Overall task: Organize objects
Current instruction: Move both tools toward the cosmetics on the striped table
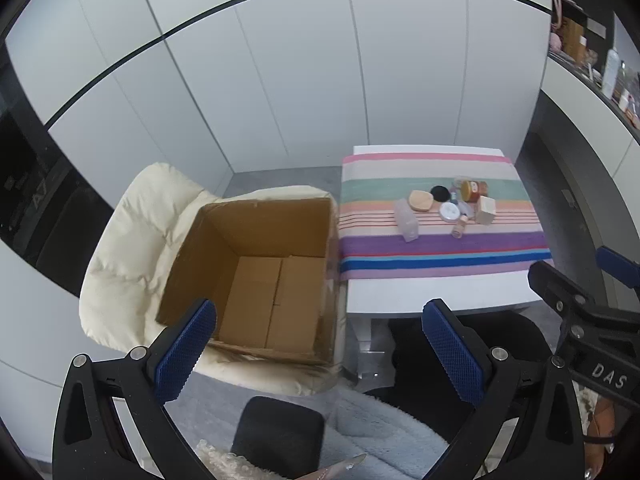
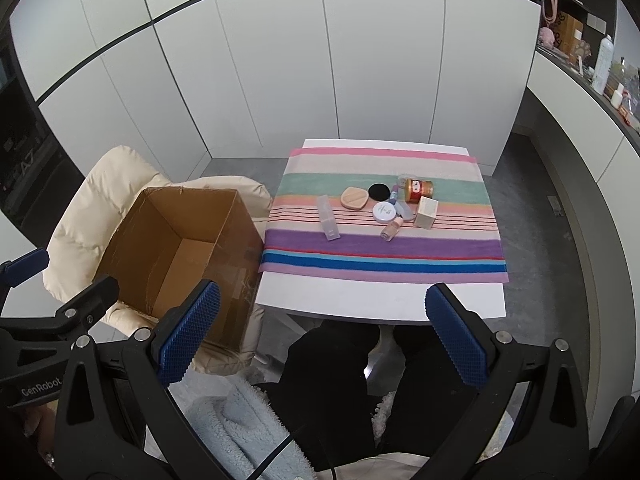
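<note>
Both grippers held back and empty, with nothing packed yet.

From the left wrist view, the left gripper [image 1: 320, 322] hangs with its jaws spread wide and nothing between them, above the open brown cardboard box [image 1: 256, 272] that sits on a cream padded chair [image 1: 132, 248]; the box floor shows bare. Right of the box, on the striped cloth [image 1: 440, 252], lies the small cluster of toiletries. From the right wrist view, the right gripper [image 2: 322, 320] is likewise wide open and holds nothing, well short of the cluster right of the box: a clear plastic rectangular case [image 2: 328, 222], a beige sponge puff [image 2: 354, 198], a black round lid [image 2: 379, 191], a white round jar [image 2: 384, 212], a red-gold tin [image 2: 419, 190], a cream cube box [image 2: 426, 212], a small pink bottle [image 2: 393, 229]. The sorting seems not to have begun; the next move likely calls for reaching forward to an outlying piece, such as the clear case, and closing on its narrow sides.
</note>
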A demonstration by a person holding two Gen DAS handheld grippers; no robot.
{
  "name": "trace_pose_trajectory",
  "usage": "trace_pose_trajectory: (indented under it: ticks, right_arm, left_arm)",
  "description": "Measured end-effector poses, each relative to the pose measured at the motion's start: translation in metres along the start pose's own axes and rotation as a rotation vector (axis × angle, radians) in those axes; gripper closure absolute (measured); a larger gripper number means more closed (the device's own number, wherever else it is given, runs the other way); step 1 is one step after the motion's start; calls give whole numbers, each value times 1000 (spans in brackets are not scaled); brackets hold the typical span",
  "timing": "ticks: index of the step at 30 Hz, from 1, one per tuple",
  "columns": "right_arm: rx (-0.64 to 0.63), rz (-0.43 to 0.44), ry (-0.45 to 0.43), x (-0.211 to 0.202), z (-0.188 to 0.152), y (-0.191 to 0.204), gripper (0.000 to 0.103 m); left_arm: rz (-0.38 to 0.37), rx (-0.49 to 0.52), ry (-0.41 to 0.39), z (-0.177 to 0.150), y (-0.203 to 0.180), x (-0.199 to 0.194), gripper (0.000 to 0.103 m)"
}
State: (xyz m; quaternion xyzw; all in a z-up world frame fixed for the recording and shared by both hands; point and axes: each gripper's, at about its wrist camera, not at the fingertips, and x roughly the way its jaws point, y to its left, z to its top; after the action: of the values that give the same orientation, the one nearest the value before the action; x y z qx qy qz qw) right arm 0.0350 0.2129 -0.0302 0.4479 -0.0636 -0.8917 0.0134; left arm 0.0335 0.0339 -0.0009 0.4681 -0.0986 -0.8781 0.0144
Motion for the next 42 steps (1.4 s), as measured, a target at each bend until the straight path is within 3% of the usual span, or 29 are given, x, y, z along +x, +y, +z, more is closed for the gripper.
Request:
trace_pose_trajectory:
  ticks: [14, 19, 28, 34, 42]
  right_arm:
    - [74, -12, -4, -6, -1, -69, 0]
    - [103, -28, -7, -10, -3, -103, 0]
    - [144, -109, -59, -18, 6, -176, 0]
    - [179, -144, -68, -5, 14, -213, 0]
    - [185, -171, -65, 23, 20, -231, 0]
  left_arm:
    - [-68, -2, 19, 5, -59, -1, 0]
    - [-144, -41, 4, 12, -85, 4, 0]
    - [-202, 46, 37, 29, -155, 31, 0]
    - [-245, 36, -5, 39, -167, 39, 0]
    - [-229, 21, -39, 57, -180, 66, 0]
